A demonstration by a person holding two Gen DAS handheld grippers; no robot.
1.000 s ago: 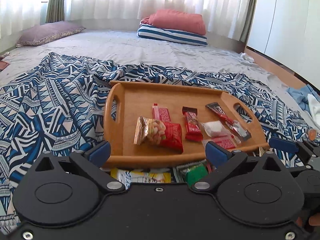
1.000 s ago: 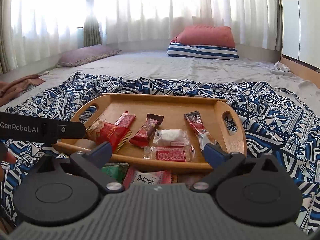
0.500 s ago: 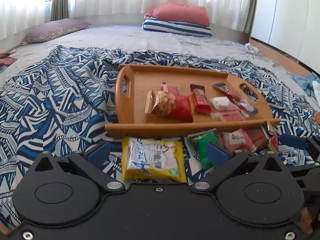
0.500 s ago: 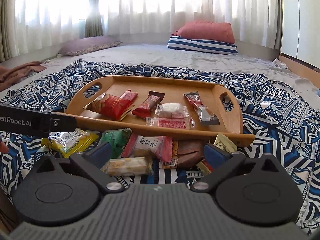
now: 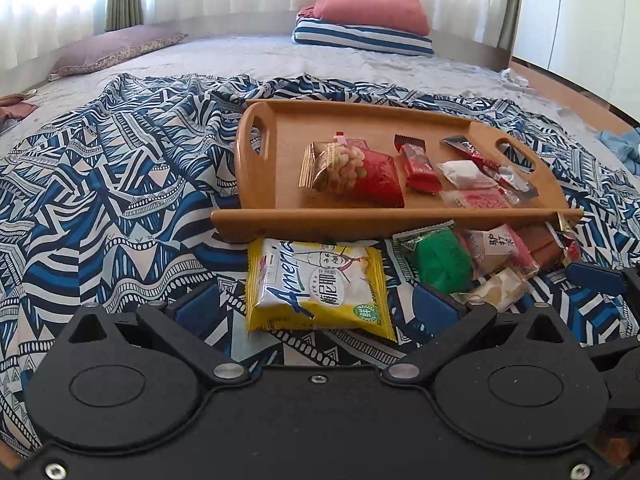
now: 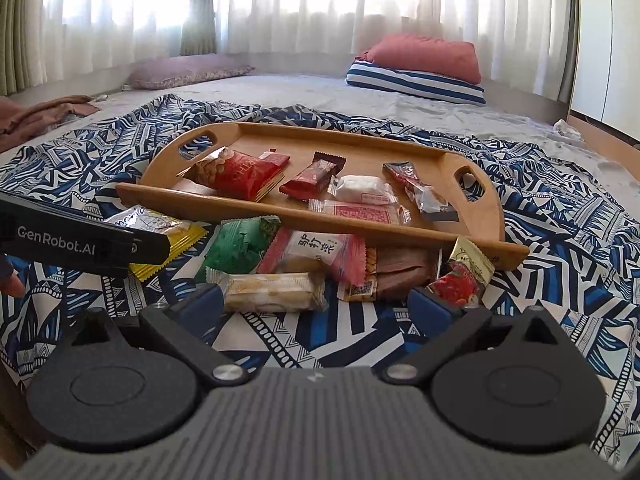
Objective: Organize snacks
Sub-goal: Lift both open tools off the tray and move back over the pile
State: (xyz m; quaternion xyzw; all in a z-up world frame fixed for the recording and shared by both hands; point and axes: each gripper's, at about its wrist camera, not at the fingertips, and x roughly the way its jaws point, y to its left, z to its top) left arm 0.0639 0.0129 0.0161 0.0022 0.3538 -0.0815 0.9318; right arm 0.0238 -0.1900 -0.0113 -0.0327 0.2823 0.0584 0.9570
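A wooden tray lies on a blue patterned blanket and holds several snacks, among them a red nut bag. In front of it lie loose snacks: a yellow packet, a green packet, a pink packet, a pale biscuit bar and a small red-gold packet. My left gripper is open and empty, with the yellow packet between its fingers. My right gripper is open and empty, just behind the biscuit bar.
The blanket covers a grey bed. Red and striped pillows and a mauve pillow lie at the far end. White wardrobe doors stand to the right. The left gripper's body crosses the right wrist view's left side.
Both grippers have pulled back toward me from the tray. The loose snacks in front of the tray have come fully into view. Both stay open.
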